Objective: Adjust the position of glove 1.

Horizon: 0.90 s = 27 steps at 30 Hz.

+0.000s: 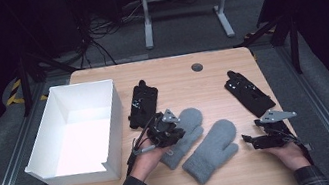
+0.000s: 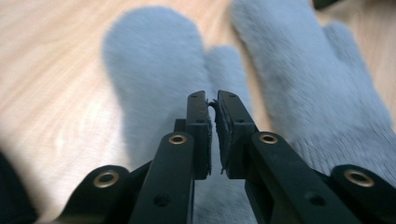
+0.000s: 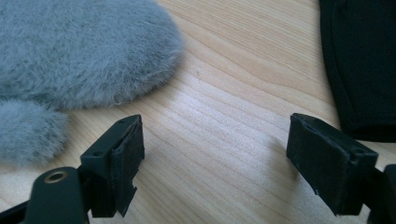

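Left claw over the left mitten, right claw waiting off to the side

Your left claw sits in the middle of the high view, right above the left grey mitten, its jaws almost together with only a sliver of gap and nothing visibly pinched between them; in the left gripper view the mitten spreads just beyond the tips. That mitten's long axis runs from lower left to upper right of the frame, fingertips toward the top, and the second grey mitten lies just beside it on the same slant. Your right claw stands wide and empty at the lower right, resting by the table. The left hand is plainly the nearer one, and the white box is at the left of the frame
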Tool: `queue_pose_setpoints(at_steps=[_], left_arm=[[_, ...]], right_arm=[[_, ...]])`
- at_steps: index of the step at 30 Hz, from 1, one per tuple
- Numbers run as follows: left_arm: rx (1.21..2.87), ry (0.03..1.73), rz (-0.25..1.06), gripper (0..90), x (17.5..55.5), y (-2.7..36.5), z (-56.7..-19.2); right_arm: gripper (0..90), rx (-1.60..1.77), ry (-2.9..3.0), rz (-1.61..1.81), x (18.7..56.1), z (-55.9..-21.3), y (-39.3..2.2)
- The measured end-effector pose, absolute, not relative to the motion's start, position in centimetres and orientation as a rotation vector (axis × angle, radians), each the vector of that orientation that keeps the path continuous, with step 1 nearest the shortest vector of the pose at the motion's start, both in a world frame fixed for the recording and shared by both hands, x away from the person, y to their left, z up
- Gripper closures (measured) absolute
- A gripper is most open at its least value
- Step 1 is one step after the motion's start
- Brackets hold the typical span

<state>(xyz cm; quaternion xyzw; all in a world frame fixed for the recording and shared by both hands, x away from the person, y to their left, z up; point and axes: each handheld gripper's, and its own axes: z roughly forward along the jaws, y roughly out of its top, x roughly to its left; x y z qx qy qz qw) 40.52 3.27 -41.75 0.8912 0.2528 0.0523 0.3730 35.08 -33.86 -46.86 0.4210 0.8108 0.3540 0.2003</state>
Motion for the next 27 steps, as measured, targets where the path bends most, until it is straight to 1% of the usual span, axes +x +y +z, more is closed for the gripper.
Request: queue_pose_setpoints(at_steps=[5, 7, 10, 14, 16, 18, 19, 20, 21, 23, 24, 25, 27], left_arm=[[2.276, 0.672, 0.122, 87.9, 41.9, 2.5, -42.2], [2.33, 0.708, 0.136, 89.7, 42.6, 1.7, -43.7], [2.361, 0.717, 0.145, 89.8, 42.9, 1.6, -44.6], [2.329, 0.729, 0.133, 88.9, 42.8, 2.0, -44.2], [2.311, 0.734, 0.131, 82.3, 42.6, 2.3, -43.8], [2.308, 0.738, 0.157, 74.5, 42.2, 2.5, -43.5], [2.31, 0.747, 0.179, 68.5, 42.0, 2.7, -43.3], [2.315, 0.755, 0.184, 57.3, 41.9, 2.8, -43.3], [2.315, 0.755, 0.184, 50.2, 41.9, 2.8, -43.3], [2.347, 0.774, 0.179, 38.9, 41.8, 2.9, -43.6], [2.347, 0.774, 0.179, 35.1, 41.8, 2.9, -43.6], [2.355, 0.787, 0.173, 33.1, 41.8, 2.9, -44.1], [2.358, 0.787, 0.158, 32.8, 41.8, 3.0, -44.3]], right_arm=[[19.6, 1.178, 2.265, 0.989, 35.1, -46.9, -33.8], [19.6, 1.178, 2.265, 0.989, 35.1, -46.9, -33.8], [19.6, 1.178, 2.265, 0.989, 35.1, -46.9, -33.8], [19.6, 1.178, 2.265, 0.989, 35.1, -46.9, -33.8], [19.6, 1.178, 2.265, 0.989, 35.1, -46.9, -33.8], [19.6, 1.178, 2.265, 0.989, 35.1, -46.9, -33.8], [19.6, 1.178, 2.265, 0.989, 35.1, -46.9, -33.8], [19.6, 1.179, 2.265, 0.989, 35.1, -46.9, -33.8], [19.6, 1.178, 2.265, 0.989, 35.1, -46.9, -33.8], [19.6, 1.178, 2.265, 0.989, 35.1, -46.9, -33.8], [19.6, 1.178, 2.265, 0.989, 35.1, -46.9, -33.8], [19.6, 1.178, 2.265, 0.989, 35.1, -46.9, -33.8], [19.6, 1.178, 2.265, 0.989, 35.1, -46.9, -33.8]])
